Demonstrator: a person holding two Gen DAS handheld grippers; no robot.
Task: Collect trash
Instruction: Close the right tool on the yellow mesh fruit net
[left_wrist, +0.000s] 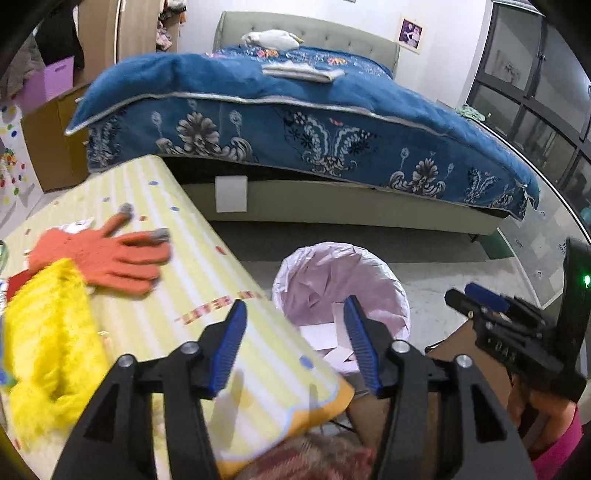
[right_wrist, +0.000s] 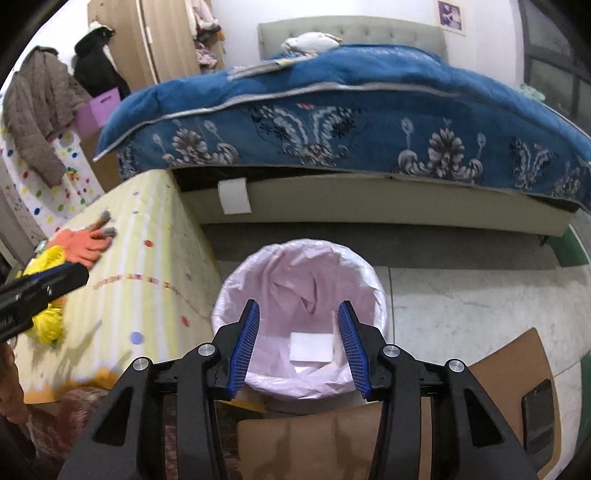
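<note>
Trash bin (right_wrist: 299, 291) beneath right hand-held gripper (right_wrist: 299, 314)

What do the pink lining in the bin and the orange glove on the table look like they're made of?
The bin liner looks like thin plastic film: pale pink, semi-translucent, crinkled and folded over the rim. The orange glove looks like knitted yarn, probably wool or acrylic: matte and fuzzy, with grey fingertips. It lies on the table, whose striped, dotted cover is smooth, but whether cloth or vinyl I can't tell.
</note>
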